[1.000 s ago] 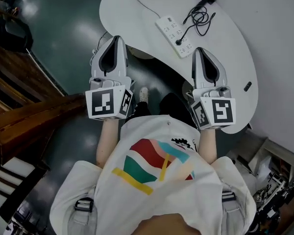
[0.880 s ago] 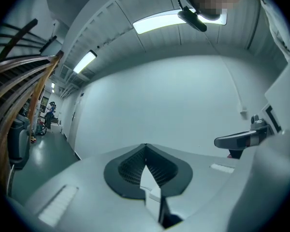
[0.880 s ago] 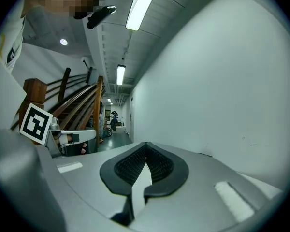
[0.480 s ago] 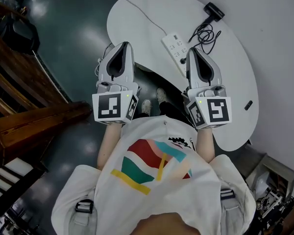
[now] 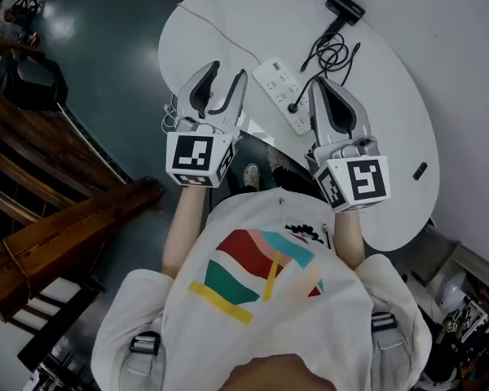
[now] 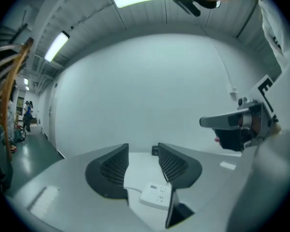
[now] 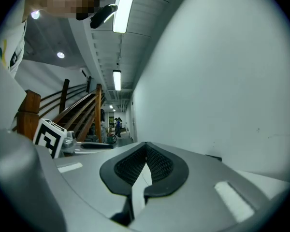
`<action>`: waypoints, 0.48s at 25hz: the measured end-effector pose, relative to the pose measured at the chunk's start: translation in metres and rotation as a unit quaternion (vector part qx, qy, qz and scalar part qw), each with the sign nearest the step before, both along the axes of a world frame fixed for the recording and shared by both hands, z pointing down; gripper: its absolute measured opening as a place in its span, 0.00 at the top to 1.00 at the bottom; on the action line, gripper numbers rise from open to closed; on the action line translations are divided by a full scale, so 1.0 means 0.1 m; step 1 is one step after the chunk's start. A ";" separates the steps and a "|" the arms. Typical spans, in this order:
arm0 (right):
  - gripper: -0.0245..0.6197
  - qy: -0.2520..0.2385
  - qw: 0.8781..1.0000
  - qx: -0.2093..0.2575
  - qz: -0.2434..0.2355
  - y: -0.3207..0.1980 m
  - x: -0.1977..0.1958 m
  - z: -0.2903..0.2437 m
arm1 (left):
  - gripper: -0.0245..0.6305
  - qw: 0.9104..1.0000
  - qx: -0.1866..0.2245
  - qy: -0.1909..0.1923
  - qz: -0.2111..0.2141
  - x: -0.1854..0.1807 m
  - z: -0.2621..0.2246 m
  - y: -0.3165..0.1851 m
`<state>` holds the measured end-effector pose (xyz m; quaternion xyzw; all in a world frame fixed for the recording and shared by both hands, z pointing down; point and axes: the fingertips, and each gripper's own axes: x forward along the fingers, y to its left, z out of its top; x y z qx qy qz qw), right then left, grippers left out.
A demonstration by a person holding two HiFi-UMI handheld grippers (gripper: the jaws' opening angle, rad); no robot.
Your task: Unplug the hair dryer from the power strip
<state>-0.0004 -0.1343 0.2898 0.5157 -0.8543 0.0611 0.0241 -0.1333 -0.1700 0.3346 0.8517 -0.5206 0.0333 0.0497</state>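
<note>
The plug (image 5: pixel 293 107) of the hair dryer (image 5: pixel 345 6) is seen pushed into the power strip (image 5: pixel 273 76), near the end of the strip that is closest to the person. The plug looks small and hard, and it is likely held tight by the socket, so a firm pull will be needed. It should be gripped on its hard body, close to the strip. It should not be pulled by the cord (image 5: pixel 330 51), which is thin and soft and lies in loose loops. The hair dryer itself is black and lies well apart, at the far edge of the white tabletop (image 5: pixel 228 15). The power strip looks light and smooth, so it may slide or lift when the plug is pulled, and it is best held down. The right tool (image 5: pixel 317 85) is closed with nothing in it, and its tip is just beside the plug. The left tool (image 5: pixel 228 73) has just been opened, and its two jaws stand apart. Nothing is held in it. In its own view the left tool (image 6: pixel 142 146) is pointed over the power strip (image 6: pixel 157 195), which is not touched by the jaws.
</note>
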 end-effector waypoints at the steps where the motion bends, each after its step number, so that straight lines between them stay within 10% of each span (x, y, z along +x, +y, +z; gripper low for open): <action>1: 0.94 0.002 1.000 -0.006 0.003 -0.01 0.04 0.03 | 0.69 0.999 -0.026 -0.010 0.021 0.10 0.19 -0.08; 12: 0.94 0.022 0.996 -0.078 0.040 -0.02 0.54 0.60 | 0.66 0.949 -0.225 -0.166 0.143 0.70 1.83 -0.38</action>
